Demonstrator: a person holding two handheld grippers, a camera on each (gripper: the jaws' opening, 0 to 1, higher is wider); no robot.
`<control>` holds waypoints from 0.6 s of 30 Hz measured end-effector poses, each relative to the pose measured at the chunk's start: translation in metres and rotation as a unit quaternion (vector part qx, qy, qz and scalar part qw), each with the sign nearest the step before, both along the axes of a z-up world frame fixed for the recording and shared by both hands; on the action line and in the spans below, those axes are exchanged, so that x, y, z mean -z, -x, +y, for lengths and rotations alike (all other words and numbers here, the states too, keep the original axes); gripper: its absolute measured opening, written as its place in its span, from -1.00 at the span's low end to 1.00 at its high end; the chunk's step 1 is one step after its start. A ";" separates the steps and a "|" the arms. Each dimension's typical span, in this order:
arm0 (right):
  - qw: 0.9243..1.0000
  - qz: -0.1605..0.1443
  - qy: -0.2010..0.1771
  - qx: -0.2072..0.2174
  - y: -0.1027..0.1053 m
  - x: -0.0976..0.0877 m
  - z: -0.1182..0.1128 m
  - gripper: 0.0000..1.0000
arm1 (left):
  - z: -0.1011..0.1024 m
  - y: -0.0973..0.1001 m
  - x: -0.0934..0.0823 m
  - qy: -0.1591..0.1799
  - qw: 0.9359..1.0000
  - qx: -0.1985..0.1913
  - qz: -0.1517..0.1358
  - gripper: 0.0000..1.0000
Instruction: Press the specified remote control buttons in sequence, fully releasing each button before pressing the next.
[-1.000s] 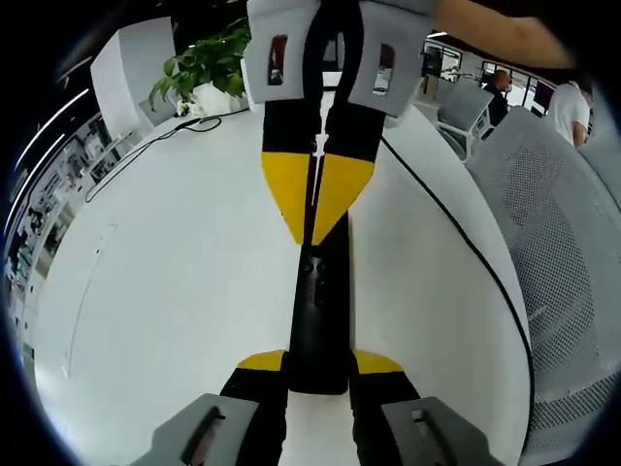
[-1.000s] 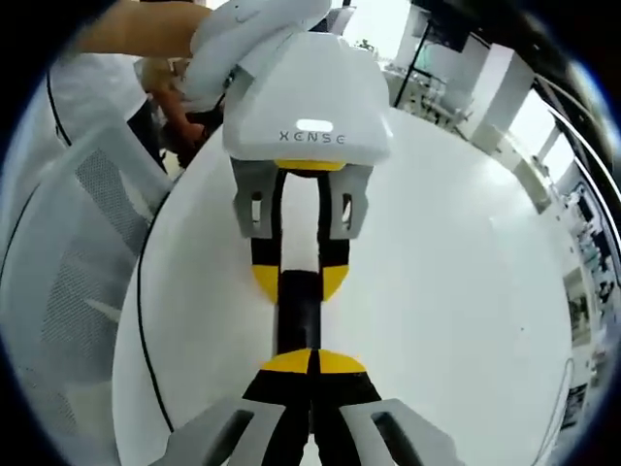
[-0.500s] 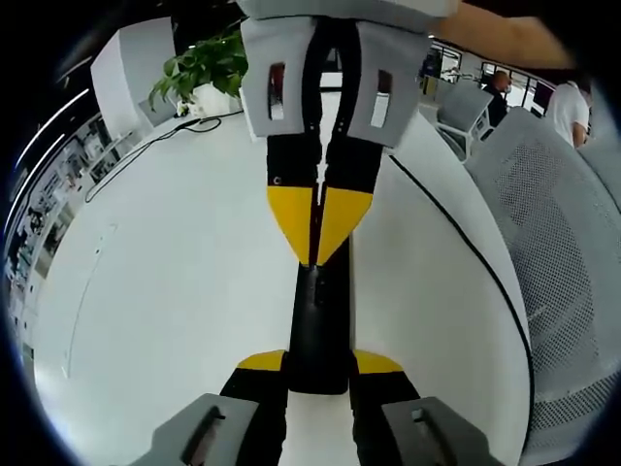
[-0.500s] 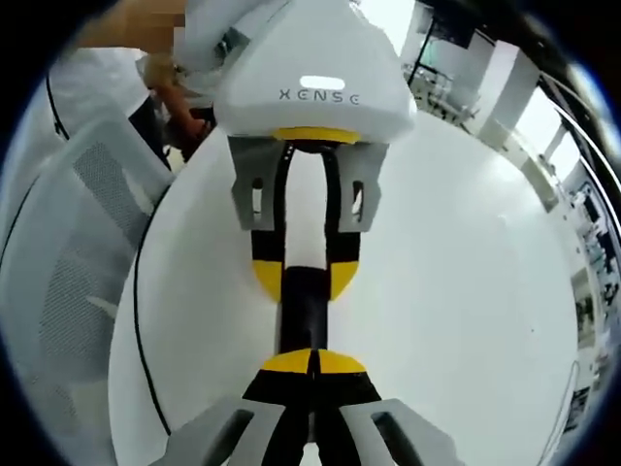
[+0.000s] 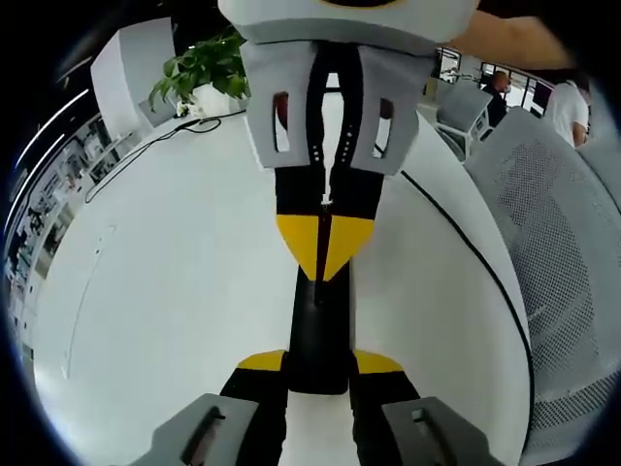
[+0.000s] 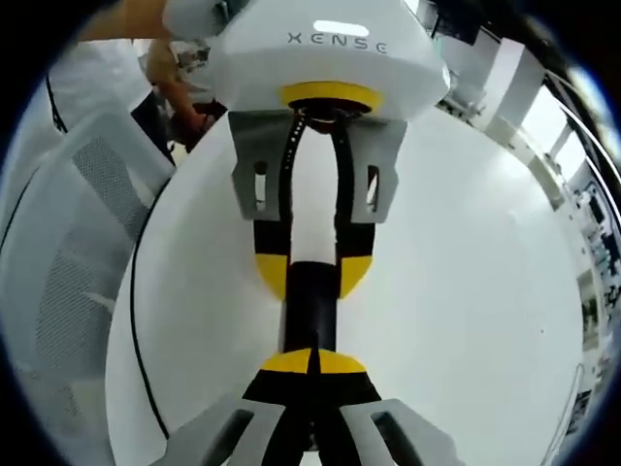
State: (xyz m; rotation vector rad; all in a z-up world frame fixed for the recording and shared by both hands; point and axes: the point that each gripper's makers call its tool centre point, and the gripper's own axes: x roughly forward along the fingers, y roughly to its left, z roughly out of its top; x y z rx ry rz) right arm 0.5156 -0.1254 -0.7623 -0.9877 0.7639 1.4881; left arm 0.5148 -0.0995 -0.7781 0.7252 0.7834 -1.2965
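Closer now, clenched right claw [image 5: 323, 260] presses remote [image 5: 318, 330] grasped by left claw [image 5: 318, 374]; plant [image 5: 206, 60] behind.

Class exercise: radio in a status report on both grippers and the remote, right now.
Left gripper shut on remote, holding one end. Right gripper shut, tips pressing the remote's top. White table; black cable alongside, nothing in the way.

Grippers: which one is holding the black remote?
The left gripper: its jaws sit either side of the remote. The right gripper is shut, tips over it.
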 end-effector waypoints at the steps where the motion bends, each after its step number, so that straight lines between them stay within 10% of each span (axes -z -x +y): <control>1: 1.000 0.000 0.000 0.000 0.000 0.000 0.000 -1.00 | 0.000 0.000 0.000 0.000 1.000 0.000 0.000 -0.53; 18: 1.000 0.003 0.004 -0.002 -0.002 0.007 0.002 -1.00 | 0.002 0.000 0.000 0.002 1.000 0.000 0.000 -0.53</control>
